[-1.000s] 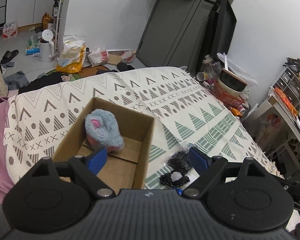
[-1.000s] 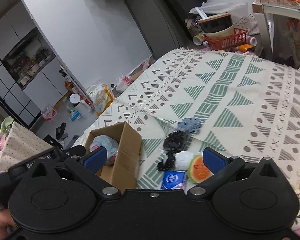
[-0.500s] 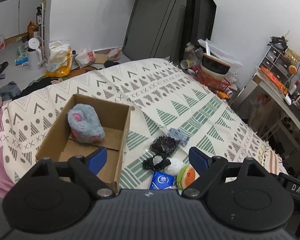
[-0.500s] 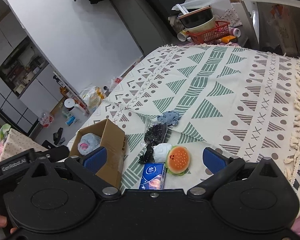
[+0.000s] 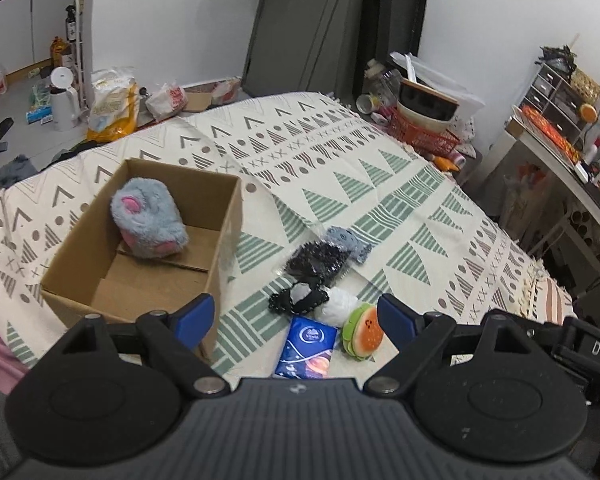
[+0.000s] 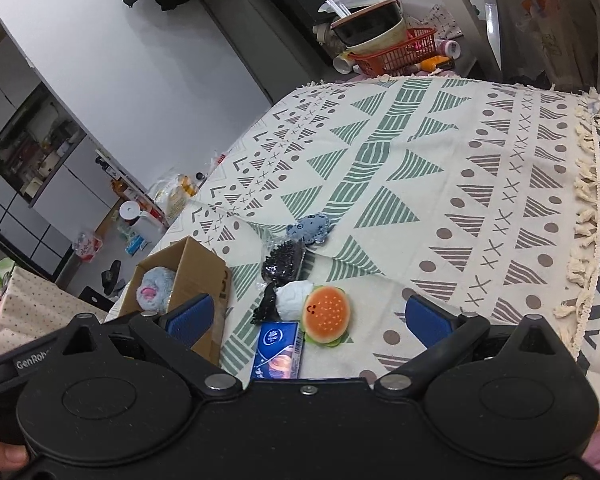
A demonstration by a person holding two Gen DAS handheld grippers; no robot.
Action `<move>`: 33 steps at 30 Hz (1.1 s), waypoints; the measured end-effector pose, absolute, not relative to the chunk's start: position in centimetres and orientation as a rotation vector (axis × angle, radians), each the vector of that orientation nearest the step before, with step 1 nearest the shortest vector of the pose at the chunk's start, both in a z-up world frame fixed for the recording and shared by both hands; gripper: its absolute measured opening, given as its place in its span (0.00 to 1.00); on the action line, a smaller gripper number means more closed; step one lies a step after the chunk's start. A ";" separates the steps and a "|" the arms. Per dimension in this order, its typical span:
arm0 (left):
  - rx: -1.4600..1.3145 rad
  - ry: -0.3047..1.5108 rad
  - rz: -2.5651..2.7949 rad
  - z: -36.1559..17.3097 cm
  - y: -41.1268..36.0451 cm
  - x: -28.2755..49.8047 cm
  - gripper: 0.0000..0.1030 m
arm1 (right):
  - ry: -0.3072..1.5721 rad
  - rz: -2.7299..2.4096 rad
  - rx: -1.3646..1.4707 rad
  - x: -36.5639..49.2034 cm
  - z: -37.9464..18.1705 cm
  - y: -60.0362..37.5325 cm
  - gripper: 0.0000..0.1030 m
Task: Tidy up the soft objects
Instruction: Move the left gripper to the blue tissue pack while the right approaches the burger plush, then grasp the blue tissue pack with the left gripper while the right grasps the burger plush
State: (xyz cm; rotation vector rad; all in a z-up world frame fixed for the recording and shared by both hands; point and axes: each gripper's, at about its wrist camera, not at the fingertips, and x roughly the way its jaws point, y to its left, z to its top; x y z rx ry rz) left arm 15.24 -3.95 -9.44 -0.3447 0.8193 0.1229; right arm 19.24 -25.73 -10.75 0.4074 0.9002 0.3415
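An open cardboard box (image 5: 220, 216) (image 6: 196, 268) sits on the patterned blanket (image 5: 380, 184) with a grey and pink plush toy (image 5: 148, 220) (image 6: 154, 286) inside. Right of the box lies a small pile: a burger-shaped soft toy (image 5: 362, 332) (image 6: 326, 314), a white soft ball (image 5: 338, 306) (image 6: 294, 300), a blue tissue pack (image 5: 308, 346) (image 6: 278, 354), a black lacy piece (image 5: 300, 300), a black spiky pad (image 5: 316, 266) (image 6: 282, 260) and a blue-grey fabric piece (image 5: 350, 242) (image 6: 310, 226). My left gripper (image 5: 296, 318) and right gripper (image 6: 308, 320) both hover open above the pile, holding nothing.
A red basket with stacked bowls (image 5: 426, 120) (image 6: 384, 46) stands past the blanket's far edge. Bags, a white jug (image 5: 62, 96) and slippers litter the floor at the left. Shelves and a desk (image 5: 556, 132) stand at the right. The blanket's fringe (image 6: 584, 208) marks its right edge.
Both grippers have pulled back and swung right, from over the box toward the pile. The burger toy and tissue pack now show fully. Both stay open.
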 end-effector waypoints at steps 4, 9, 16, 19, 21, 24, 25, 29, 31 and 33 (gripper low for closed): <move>-0.387 0.842 0.092 -10.6 -4.0 15.7 0.84 | 0.925 0.341 0.415 20.0 -11.8 -25.9 1.00; -0.375 0.873 0.066 -12.1 -5.0 16.8 0.82 | 0.958 0.332 0.446 21.0 -13.2 -26.4 1.00; -0.357 0.905 0.057 -14.6 -6.1 18.6 0.76 | 0.983 0.348 0.518 22.4 -14.8 -27.2 1.00; -0.359 0.943 0.051 -16.2 -6.5 19.4 0.73 | 1.020 0.340 0.539 23.4 -16.0 -27.2 0.99; -0.352 0.967 0.048 -17.2 -6.8 19.8 0.72 | 1.049 0.339 0.560 24.2 -16.9 -27.1 0.98; -0.343 1.002 0.055 -18.7 -6.9 20.5 0.72 | 1.089 0.349 0.589 25.2 -18.1 -26.5 0.97; -0.341 1.012 0.059 -19.2 -6.9 20.7 0.72 | 1.100 0.356 0.593 25.5 -18.4 -26.2 0.97; -0.332 1.053 0.062 -20.9 -6.8 21.7 0.72 | 1.145 0.376 0.585 26.5 -19.7 -24.8 0.95; -0.322 1.069 0.065 -21.5 -6.8 22.2 0.72 | 1.169 0.377 0.569 27.0 -20.3 -24.1 0.94; -0.324 1.090 0.061 -22.1 -6.8 22.5 0.72 | 1.191 0.373 0.560 27.4 -21.0 -23.6 0.91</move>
